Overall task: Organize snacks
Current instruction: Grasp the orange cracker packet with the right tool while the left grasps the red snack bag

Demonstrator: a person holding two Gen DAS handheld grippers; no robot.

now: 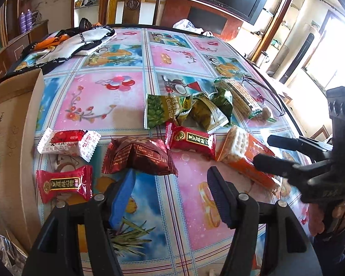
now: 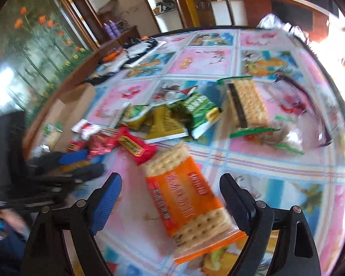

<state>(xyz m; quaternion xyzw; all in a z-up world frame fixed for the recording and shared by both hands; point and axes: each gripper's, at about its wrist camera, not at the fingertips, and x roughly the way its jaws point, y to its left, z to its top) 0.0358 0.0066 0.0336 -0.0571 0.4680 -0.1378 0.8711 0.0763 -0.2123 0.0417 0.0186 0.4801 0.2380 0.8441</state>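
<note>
Snack packets lie scattered on a patterned tablecloth (image 1: 117,101). My left gripper (image 1: 171,171) is open and holds nothing, its blue pad just short of a dark red packet (image 1: 138,156). My right gripper (image 2: 170,177) is open, low over the table, and straddles an orange cracker pack (image 2: 184,197) without the pads touching it. In the left wrist view the right gripper (image 1: 263,150) hovers over the same orange pack (image 1: 236,149). Other packets nearby are red (image 1: 190,140), white-and-red (image 1: 69,142) and green (image 1: 165,112), plus a green cracker pack (image 2: 246,105).
A cardboard box (image 1: 11,138) stands at the table's left edge, beside another red packet (image 1: 62,184). A pair of glasses (image 1: 264,96) lies near the right rim. Folded cloth (image 1: 69,43) lies at the far left, and a wooden chair (image 1: 133,0) stands behind the table.
</note>
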